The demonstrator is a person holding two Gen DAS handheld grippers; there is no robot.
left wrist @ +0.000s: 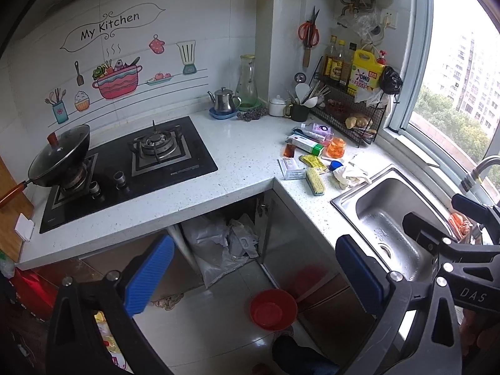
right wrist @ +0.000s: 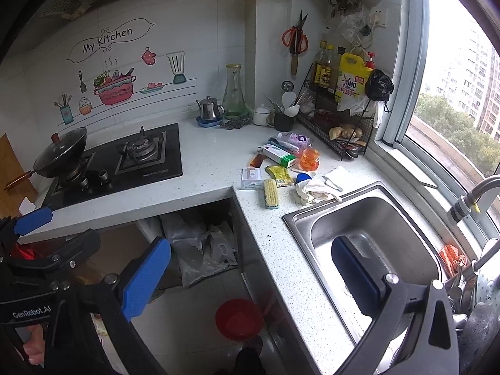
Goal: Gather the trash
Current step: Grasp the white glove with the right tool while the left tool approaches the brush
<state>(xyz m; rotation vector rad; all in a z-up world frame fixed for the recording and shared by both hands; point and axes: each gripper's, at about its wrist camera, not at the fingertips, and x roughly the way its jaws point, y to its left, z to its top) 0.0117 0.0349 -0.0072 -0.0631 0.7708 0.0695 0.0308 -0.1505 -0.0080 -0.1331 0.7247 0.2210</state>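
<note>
**A:** So where's the trash relative to the grippers? Both look way off.

**B:** Yeah — the litter pile (right wrist: 281, 162) sits mid-frame on the white countertop (right wrist: 212, 168), between the gas hob (right wrist: 125, 159) and the sink (right wrist: 368, 234), well apart from both. The left gripper (left wrist: 250, 278) and right gripper (right wrist: 253, 275) hang low in frame over the floor, jaws spread wide, holding nothing.

**A:** What's in the pile?

**B:** Biggest first: a crumpled whitish rag (right wrist: 312, 192), a green-and-white box (right wrist: 278, 154), a yellow scrub brush (right wrist: 270, 193), a yellow sachet (right wrist: 279, 173), an orange plastic cup (right wrist: 310, 158). There's also a red bowl (right wrist: 239, 318) on the floor — bottom centre.
</note>
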